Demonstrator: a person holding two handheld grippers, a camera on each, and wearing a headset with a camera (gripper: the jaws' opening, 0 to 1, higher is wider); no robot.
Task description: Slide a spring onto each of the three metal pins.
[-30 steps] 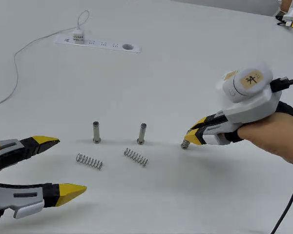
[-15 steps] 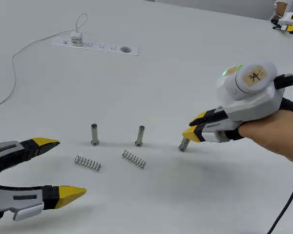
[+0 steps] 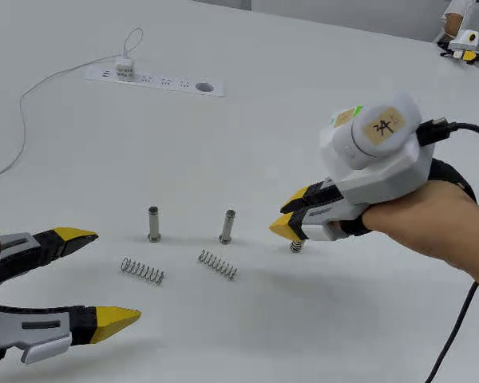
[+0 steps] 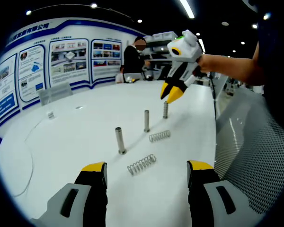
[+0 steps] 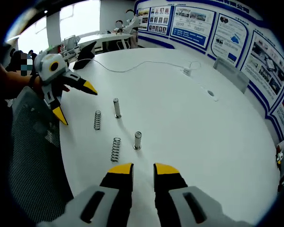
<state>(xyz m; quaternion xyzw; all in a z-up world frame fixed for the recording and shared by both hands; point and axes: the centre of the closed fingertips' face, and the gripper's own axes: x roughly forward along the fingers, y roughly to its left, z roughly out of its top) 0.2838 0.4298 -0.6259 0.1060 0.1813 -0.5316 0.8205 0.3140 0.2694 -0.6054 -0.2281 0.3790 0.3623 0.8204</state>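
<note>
Your right gripper (image 3: 292,212) hangs over the right of the white table (image 3: 247,136). Its yellow tips are almost together: the right gripper view shows a narrow slit between them, with nothing in it. Just below the lower tip stands the third pin (image 3: 296,245), and the left gripper view shows a fitted spring (image 4: 165,109) coiled around its shaft. In the head view the gripper covers the top of that pin, so you can't tell there whether tip and spring touch.

Left of it two bare pins stand upright, the middle pin (image 3: 227,227) and the left pin (image 3: 153,223). A spring lies on its side on the near side of each. The right loose spring (image 3: 217,264) is near the middle pin and the left loose spring (image 3: 142,270) is near the left pin, and neither touches its pin.

Your left gripper (image 3: 96,277) sits low at the near left with its jaws spread wide and empty, apart from both loose springs. Far back lies a white power strip (image 3: 156,77).
</note>
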